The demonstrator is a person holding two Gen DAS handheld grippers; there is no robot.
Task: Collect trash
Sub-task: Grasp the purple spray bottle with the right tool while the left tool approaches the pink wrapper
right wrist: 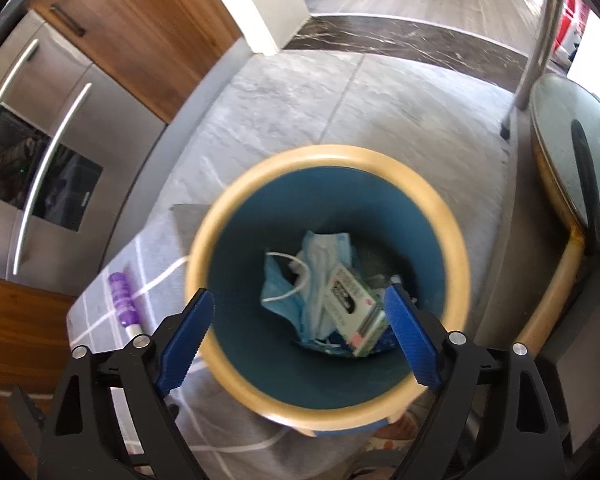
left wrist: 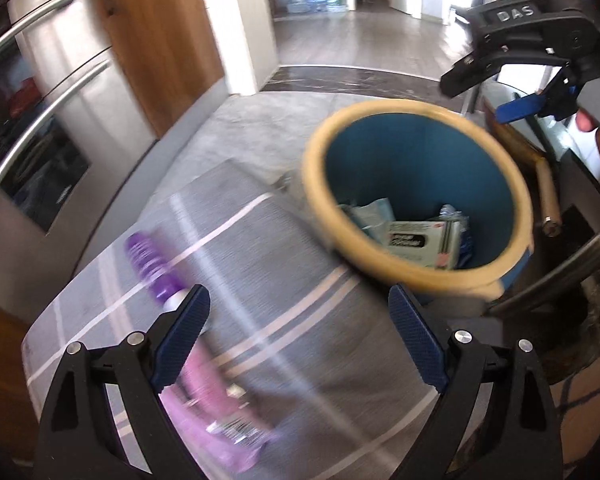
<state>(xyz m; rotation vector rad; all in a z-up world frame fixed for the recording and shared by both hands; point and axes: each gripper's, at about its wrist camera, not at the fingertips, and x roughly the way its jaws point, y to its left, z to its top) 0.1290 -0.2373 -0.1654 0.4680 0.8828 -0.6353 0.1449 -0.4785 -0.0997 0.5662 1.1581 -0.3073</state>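
While both pairs of fingers stand spread wide and empty, the right gripper [right wrist: 300, 340] hangs straight over the blue bin [right wrist: 452, 264] — a drop position, I judge. Between its fingers lie a crumpled blue face mask [right wrist: 320, 256] and a small white carton [right wrist: 356, 312]. Beside the left gripper's [left wrist: 298, 340] left finger, a purple brush-like item [left wrist: 152, 268] lies uncollected on the grey striped mat [left wrist: 300, 248] — blurred.

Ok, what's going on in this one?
A person with two hand-held grippers is collecting trash. The right hand-held gripper hangs open and empty above the blue bin, which already holds a face mask and a small carton. The left hand-held gripper is open over the grey cloth, beside a purple-and-pink item.
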